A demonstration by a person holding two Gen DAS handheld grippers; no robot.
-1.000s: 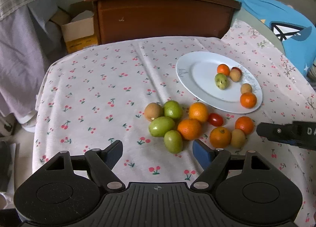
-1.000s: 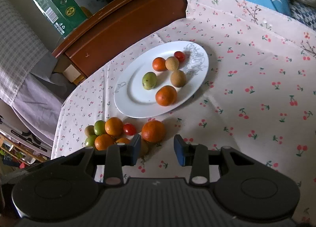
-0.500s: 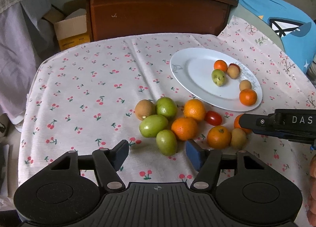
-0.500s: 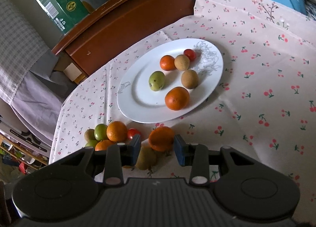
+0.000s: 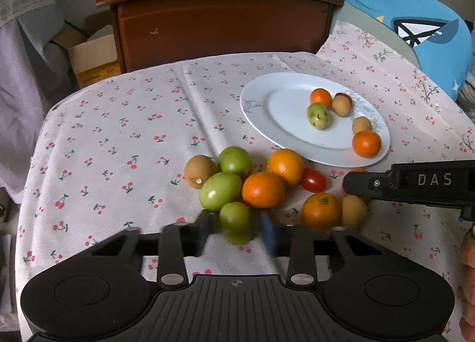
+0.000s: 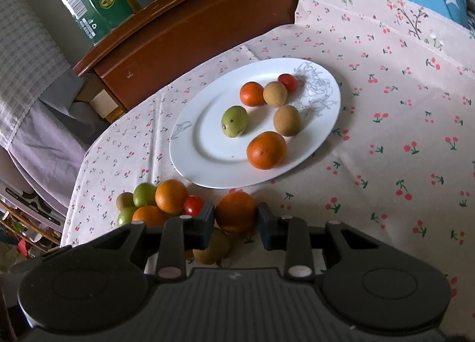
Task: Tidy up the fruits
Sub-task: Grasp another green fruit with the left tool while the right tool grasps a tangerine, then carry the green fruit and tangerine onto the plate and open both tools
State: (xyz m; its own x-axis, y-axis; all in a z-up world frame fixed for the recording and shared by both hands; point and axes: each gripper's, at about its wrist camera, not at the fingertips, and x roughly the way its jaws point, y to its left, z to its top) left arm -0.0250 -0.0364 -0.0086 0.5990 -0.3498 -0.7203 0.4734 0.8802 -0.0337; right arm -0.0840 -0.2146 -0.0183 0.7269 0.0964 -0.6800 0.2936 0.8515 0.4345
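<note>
Orange round fruit [image 6: 235,214] between right gripper [image 6: 235,224] pads, glossy white plate [image 6: 190,160]

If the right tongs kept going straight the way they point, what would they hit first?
The orange, which sits between the right tongs fingers. Beyond it lies the white plate. Whether the fingers touch the orange cannot be told.

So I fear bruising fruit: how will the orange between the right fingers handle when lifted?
The orange looks round and firm, so it may slip or roll from flat fingers. The brown fruit beside it could get nudged.
</note>
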